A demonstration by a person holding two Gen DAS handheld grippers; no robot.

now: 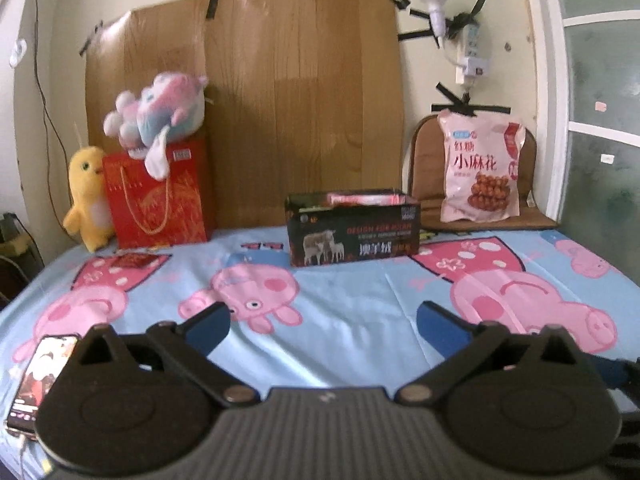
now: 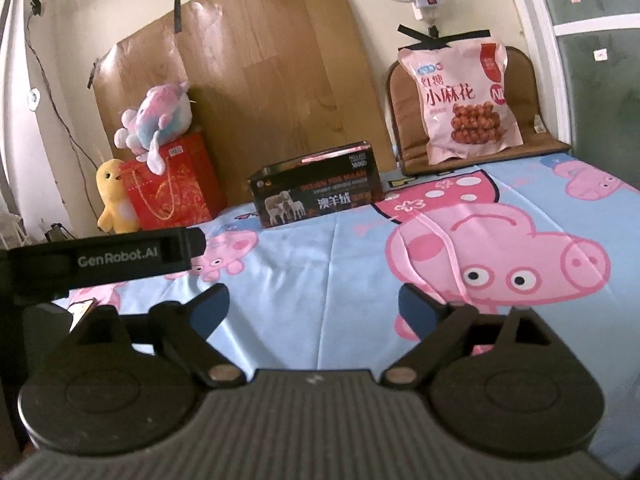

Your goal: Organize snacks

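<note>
A black cardboard box (image 1: 354, 230) with a sheep picture stands open-topped at the back of the bed; pink and red packets show inside it. The right wrist view has the same box (image 2: 318, 196) left of centre. A large pink snack bag (image 1: 480, 168) leans upright on a brown cushion at the back right, also seen as the pink bag (image 2: 460, 104). My left gripper (image 1: 322, 320) is open over the cartoon sheet, well short of the box, with nothing between its blue pads. My right gripper (image 2: 312, 304) is open too and holds nothing.
A red gift bag (image 1: 158, 196) with a pastel plush on top and a yellow plush chick (image 1: 86, 196) stand at the back left. A phone (image 1: 38, 384) lies at the sheet's near left. The other gripper's black body (image 2: 104, 260) crosses the left of the right wrist view.
</note>
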